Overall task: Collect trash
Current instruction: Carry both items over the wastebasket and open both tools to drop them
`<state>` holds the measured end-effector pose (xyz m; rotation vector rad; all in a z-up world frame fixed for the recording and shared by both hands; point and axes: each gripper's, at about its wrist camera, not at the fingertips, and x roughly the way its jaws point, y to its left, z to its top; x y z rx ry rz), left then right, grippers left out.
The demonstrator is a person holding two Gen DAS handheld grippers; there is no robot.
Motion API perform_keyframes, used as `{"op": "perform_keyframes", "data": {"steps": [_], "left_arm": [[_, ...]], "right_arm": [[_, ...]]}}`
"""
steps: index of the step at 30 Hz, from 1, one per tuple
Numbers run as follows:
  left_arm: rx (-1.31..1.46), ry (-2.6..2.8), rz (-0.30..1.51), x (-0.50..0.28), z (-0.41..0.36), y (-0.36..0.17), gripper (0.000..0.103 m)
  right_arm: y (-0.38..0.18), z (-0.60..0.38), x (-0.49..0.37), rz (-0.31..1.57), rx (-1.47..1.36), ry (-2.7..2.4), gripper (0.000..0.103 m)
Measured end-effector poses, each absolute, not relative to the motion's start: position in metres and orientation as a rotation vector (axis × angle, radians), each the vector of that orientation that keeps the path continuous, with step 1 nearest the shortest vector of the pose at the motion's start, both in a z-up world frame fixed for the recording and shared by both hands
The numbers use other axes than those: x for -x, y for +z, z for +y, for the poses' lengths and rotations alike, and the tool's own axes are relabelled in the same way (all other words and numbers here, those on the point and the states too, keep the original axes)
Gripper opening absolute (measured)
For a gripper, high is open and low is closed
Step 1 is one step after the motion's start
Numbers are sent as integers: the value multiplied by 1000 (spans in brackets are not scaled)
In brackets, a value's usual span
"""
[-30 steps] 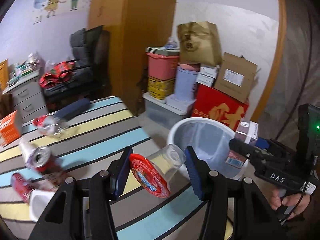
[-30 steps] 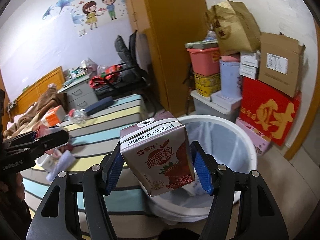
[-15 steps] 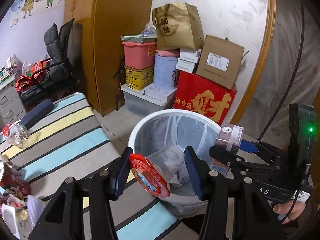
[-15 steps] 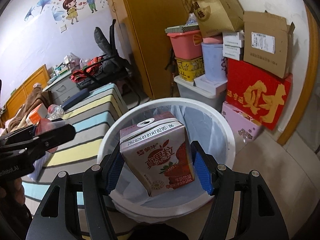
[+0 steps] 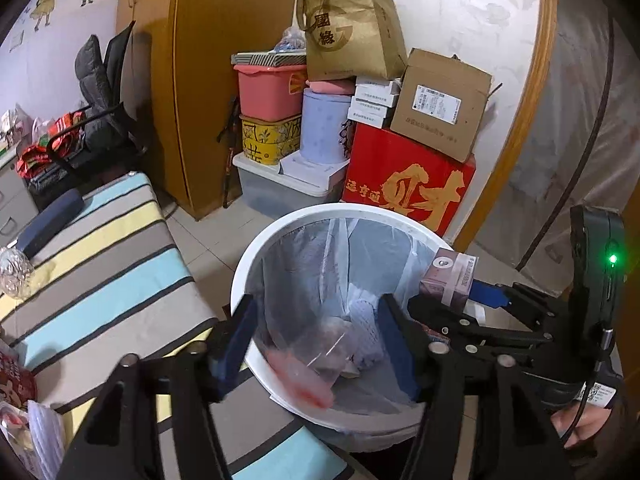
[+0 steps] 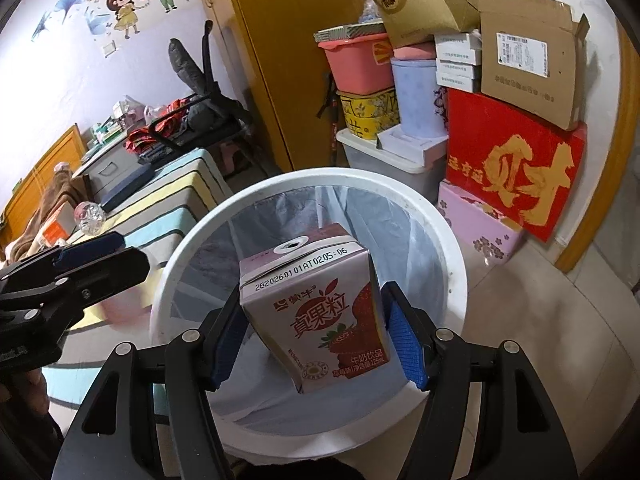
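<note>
A white trash bin (image 5: 256, 256) with a clear liner stands on the floor beside the striped table; it also shows in the right wrist view (image 6: 456, 248). My left gripper (image 5: 316, 348) is open above the bin, and a blurred clear plastic cup with a red lid (image 5: 308, 372) is falling out of it into the bin. My right gripper (image 6: 316, 340) is over the bin, and the pink milk carton (image 6: 320, 312) sits tilted between its jaws with a gap at the right pad. The carton also shows in the left wrist view (image 5: 450, 280).
The striped table (image 5: 100, 280) at left holds a crushed clear bottle (image 5: 14, 272), a dark case (image 5: 48, 220) and cans and wrappers at its near corner. Stacked boxes, tubs and a red carton (image 5: 408, 188) stand behind the bin. A chair (image 5: 100, 120) stands at the wall.
Both grippers moved from above the table to over the bin. My left gripper opened and let the cup go. The carton has tilted in my right gripper, whose jaws have widened.
</note>
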<state>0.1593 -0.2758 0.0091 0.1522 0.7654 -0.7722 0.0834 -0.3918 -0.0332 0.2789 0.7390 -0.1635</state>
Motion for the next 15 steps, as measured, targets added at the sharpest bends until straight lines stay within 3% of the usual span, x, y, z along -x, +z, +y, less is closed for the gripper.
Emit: {"op": "perform_keyframes", "data": {"steps": [7, 15], "left_arm": [[-145, -766, 755, -159, -271, 11, 75], [-131, -745, 741, -156, -255, 19, 75]], "right_arm": [[-30, -390, -82, 720, -259, -147, 68], [-24, -389, -81, 703, -270, -158, 69]]}}
